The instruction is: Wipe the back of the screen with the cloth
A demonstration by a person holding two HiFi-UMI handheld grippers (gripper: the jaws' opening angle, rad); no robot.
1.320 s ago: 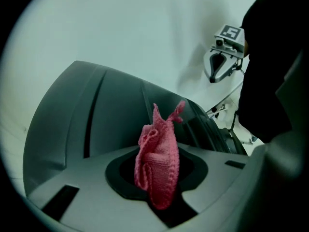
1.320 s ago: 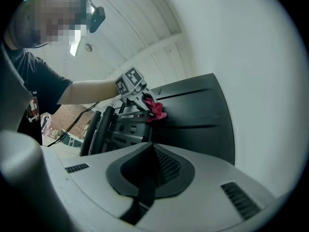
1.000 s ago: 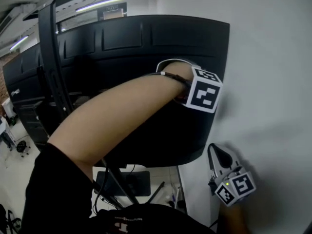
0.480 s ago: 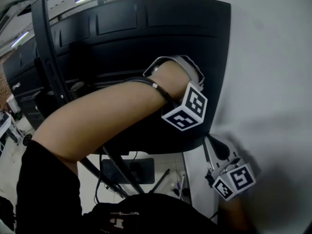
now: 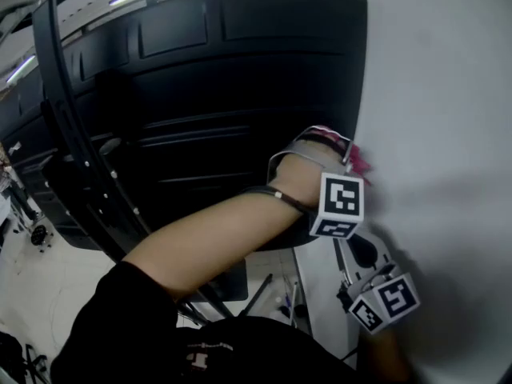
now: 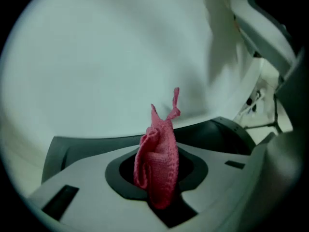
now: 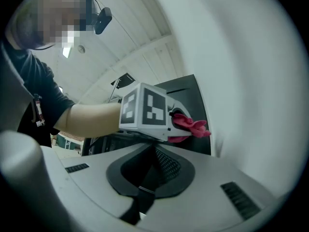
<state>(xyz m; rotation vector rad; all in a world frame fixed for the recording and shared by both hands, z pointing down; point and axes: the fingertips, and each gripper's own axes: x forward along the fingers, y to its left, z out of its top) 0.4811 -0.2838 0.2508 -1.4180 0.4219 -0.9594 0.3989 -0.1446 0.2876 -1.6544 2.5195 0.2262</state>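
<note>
Your left gripper (image 5: 349,158) has its fingers clamped on the pink cloth (image 6: 157,158), which is bunched between them and pokes out past the fingertips. Those fingers sit at the right edge of the black screen (image 5: 200,94), on its back side; whether the cloth touches it is unclear. Your right gripper (image 7: 147,175) hangs just below, fingers closed together with nothing between them.

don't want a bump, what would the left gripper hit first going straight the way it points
Most likely the white wall: past the pink cloth in the left gripper's jaws, only that wall lies ahead; depth is unclear.
</note>
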